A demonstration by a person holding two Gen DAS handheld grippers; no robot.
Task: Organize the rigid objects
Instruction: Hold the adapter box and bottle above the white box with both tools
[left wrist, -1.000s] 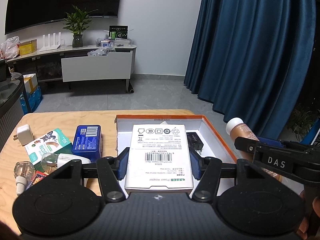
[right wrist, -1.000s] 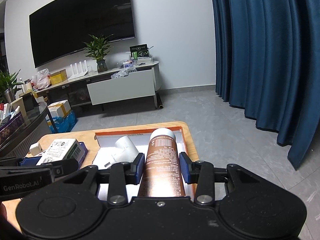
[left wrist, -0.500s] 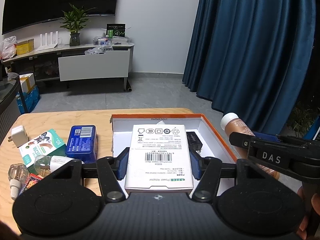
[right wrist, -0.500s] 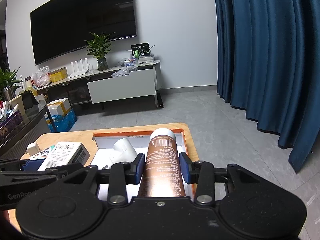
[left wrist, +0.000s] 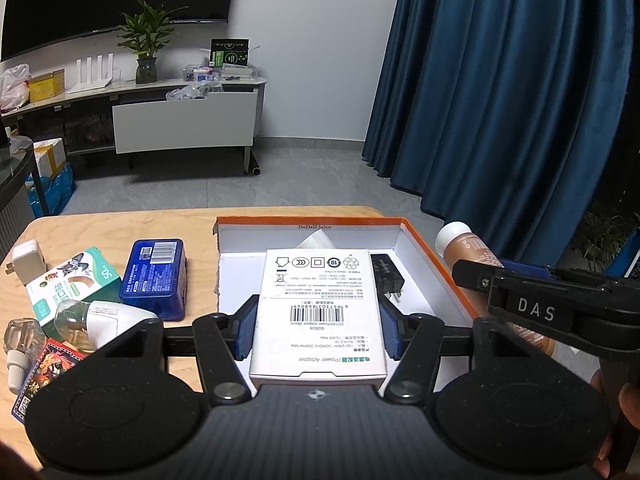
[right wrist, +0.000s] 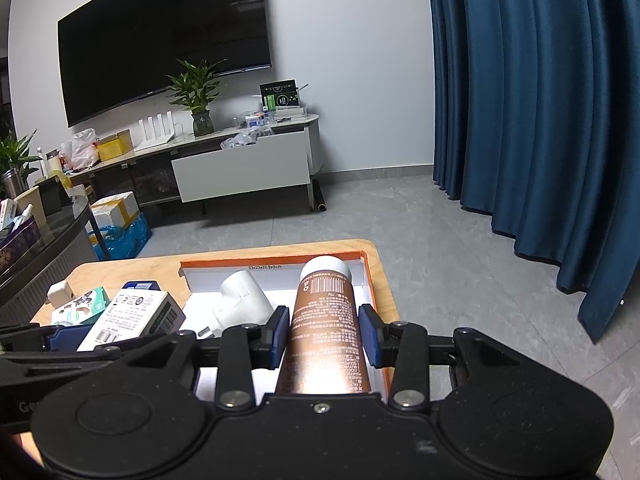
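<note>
My left gripper (left wrist: 318, 330) is shut on a white power adapter box (left wrist: 318, 304), held above the orange-rimmed cardboard tray (left wrist: 436, 264). My right gripper (right wrist: 325, 334) is shut on a brown tube with a white cap (right wrist: 326, 320), over the tray's right side (right wrist: 370, 280). The same tube (left wrist: 468, 246) shows at the right of the left wrist view, beyond the tray's rim. Inside the tray lie a black adapter (left wrist: 386, 272) and a white rounded device (right wrist: 242, 296). The white box (right wrist: 128, 316) also appears at the left of the right wrist view.
On the wooden table (left wrist: 120, 228) left of the tray lie a blue tin (left wrist: 154, 278), a green-and-white carton (left wrist: 68, 284), a white plug (left wrist: 26, 258), a small glass bottle (left wrist: 18, 340) and a card pack (left wrist: 44, 376). The table's far edge drops to grey floor.
Both views have shifted slightly, the table items sliding a little leftward in the left wrist view. Both grips stay the same.
</note>
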